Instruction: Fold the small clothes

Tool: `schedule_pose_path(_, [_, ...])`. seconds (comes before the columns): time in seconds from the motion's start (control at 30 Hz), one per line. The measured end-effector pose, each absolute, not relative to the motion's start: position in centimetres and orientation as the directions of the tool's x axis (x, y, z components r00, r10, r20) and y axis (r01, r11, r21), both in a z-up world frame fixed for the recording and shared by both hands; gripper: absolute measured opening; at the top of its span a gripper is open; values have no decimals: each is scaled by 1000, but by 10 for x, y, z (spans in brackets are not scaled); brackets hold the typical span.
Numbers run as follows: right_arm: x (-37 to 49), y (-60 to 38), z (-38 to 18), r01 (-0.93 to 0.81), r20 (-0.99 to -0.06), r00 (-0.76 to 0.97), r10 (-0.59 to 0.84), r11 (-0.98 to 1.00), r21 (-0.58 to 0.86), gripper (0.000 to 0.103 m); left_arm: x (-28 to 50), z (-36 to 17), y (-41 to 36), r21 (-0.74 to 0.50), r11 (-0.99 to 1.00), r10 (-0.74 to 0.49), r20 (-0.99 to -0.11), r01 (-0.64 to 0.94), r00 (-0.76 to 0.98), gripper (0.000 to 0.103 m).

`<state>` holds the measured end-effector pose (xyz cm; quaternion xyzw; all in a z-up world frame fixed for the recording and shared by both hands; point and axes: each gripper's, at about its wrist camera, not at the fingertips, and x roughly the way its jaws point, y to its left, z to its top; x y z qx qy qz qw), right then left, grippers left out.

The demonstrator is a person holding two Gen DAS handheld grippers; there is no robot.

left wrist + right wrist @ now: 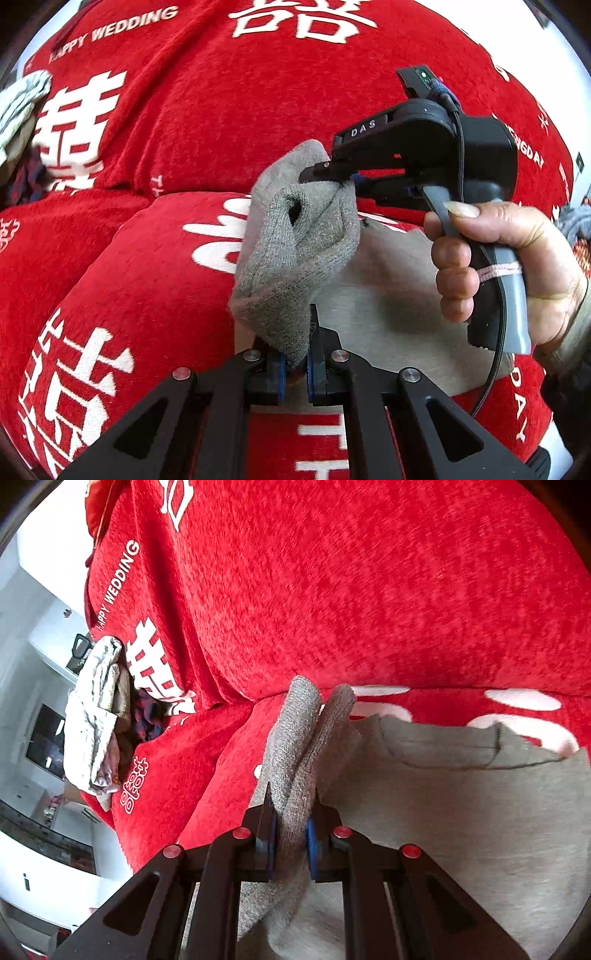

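Red cloth (229, 122) with big white signs and the words HAPPY WEDDING covers the soft seat under your hands. Far on the left, at the edge of the seat, sits a heap of crumpled clothes (98, 716), pale ones on top and dark ones under them.

Look to the middle now. Your left gripper (295, 365) is pinched tight on one end of the grey sock (291, 251). The knit cloth is squeezed between its blue pads. The sock is up off the seat and stretches from this gripper to the other one, with loose folds and a small dark hole showing in the middle.

Your right gripper (332, 175) is clamped on the other end of the sock. From its own camera you see the grey knit bunched up thick between the two fingers (291, 834), and two folds of it stick up past the tips.

Under the sock, and a bit to the right, a flat grey garment (461, 812) lies spread on the red cloth.

On the right, your right hand (495, 258) wraps around the black handle, with one finger on the grey trigger.
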<state>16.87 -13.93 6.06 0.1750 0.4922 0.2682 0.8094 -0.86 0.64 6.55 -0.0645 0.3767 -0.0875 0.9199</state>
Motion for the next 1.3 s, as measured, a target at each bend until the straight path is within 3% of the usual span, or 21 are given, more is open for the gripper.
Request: schedule_pose_path(1.3, [124,-343,53,-185,-658,482,578,802,568,14,-19,64,-191,41,925,-219,-754,377,620,8])
